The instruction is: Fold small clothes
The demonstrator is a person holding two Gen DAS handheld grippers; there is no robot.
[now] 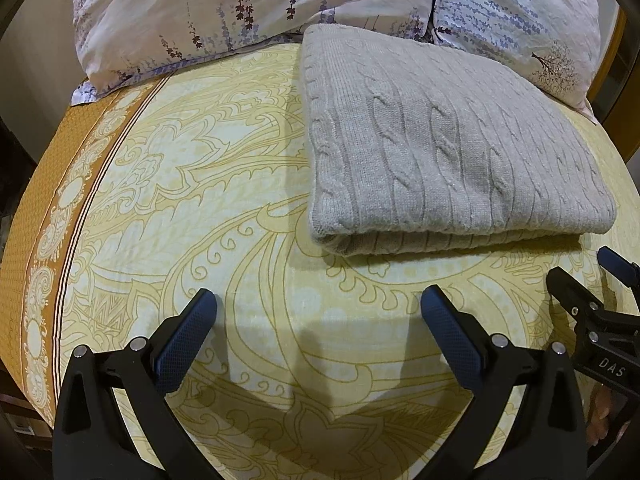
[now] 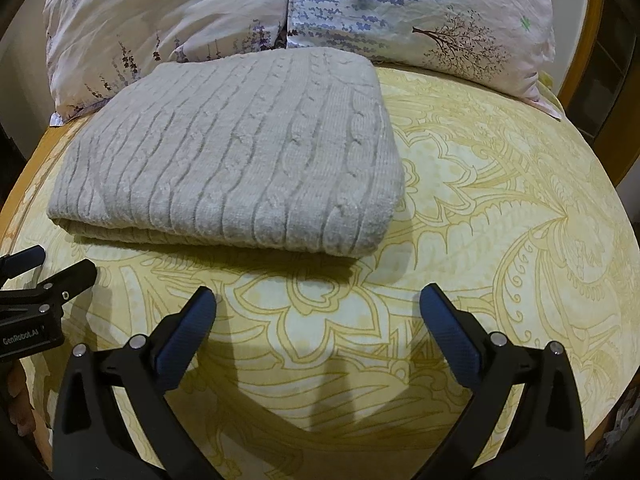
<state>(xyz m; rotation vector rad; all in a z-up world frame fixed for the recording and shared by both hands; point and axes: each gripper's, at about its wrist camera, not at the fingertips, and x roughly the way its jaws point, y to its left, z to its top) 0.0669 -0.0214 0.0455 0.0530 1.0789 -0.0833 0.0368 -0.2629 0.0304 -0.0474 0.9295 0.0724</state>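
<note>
1. Sweater first, since it is what the task turns on: the grey cable-knit sweater (image 1: pixel 440 152) lies as a neat, thick rectangle on the bed, its rounded fold edge facing the grippers and at least two layers showing at that edge. By my reading the folding looks done, or very nearly so.

2. Biggest thing in view is the bed itself, with its yellow paisley sheet (image 1: pixel 200 200) pulled flat — a broad, soft, level surface, which is probably why the folding happens here. An orange patterned border (image 1: pixel 60 200) runs down the sheet's edge on the left of the left wrist view.

3. Up at the head, two floral pillows (image 2: pixel 200 12) sit side by side, and the sweater's far edge lies just at their base — parked out of the way of the open working area, it seems.

4. Left gripper (image 1: pixel 318 304) hovers over bare sheet, near side of the sweater, jaws spread wide, nothing between the blue pads (image 1: pixel 188 340). It touches no cloth.

5. Right gripper (image 2: pixel 318 304) — same story: fingers wide apart, empty, short of the fold edge, with the sweater ahead and to its left.

6. Each gripper shows at the edge of the other's view, so they hang side by side, close together, clear of the garment.
</note>
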